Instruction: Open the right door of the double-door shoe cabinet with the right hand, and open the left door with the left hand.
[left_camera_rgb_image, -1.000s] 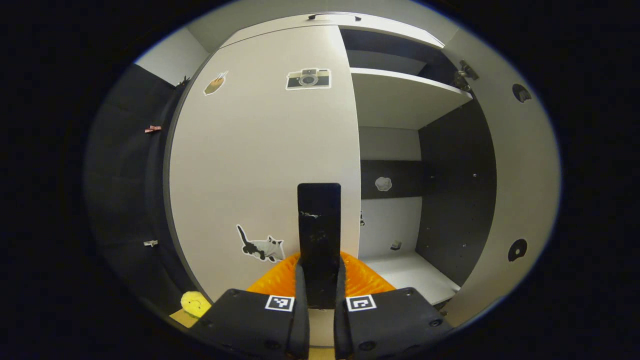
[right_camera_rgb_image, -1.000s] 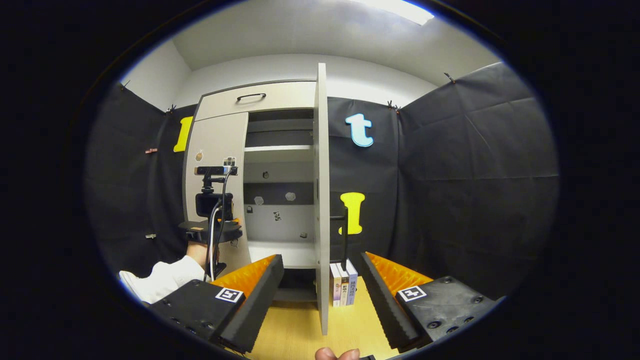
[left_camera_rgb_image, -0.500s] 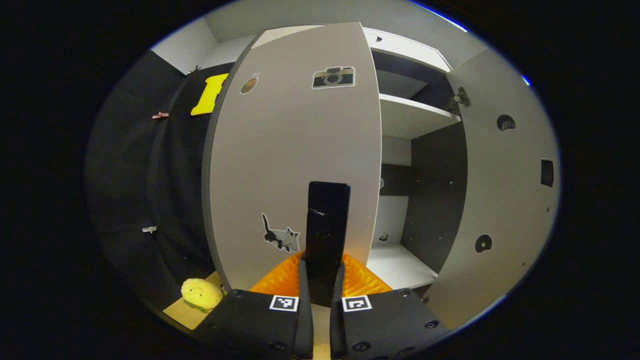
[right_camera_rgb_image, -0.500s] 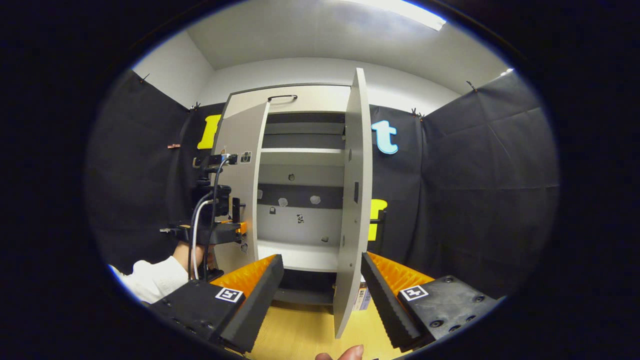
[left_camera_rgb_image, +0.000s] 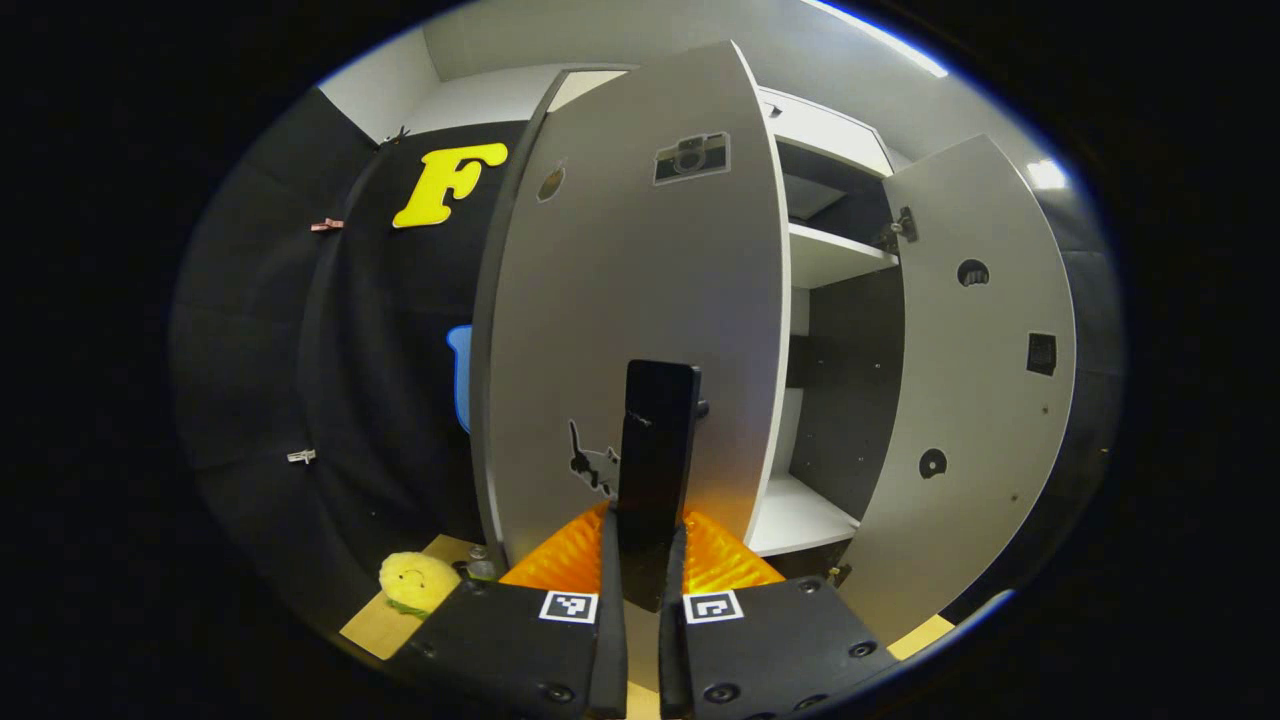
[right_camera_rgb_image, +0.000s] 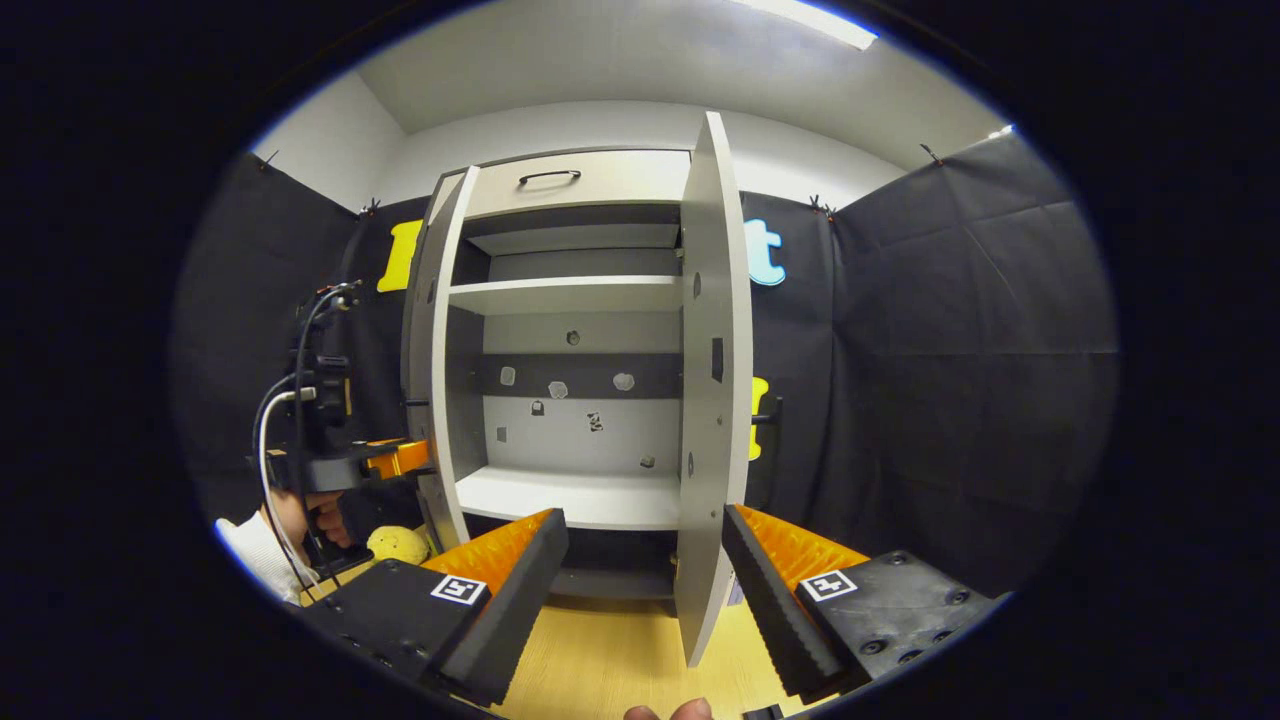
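My right gripper stands open at lower centre, clear of the right door. The shoe cabinet shows both doors swung out. At left, the left gripper meets the left door.

Each gripper had two black housings studded with round screws, each bearing a square black-and-white marker. At nine o'clock in the right gripper view, the other gripper trailed black and white cables above a white sleeve.
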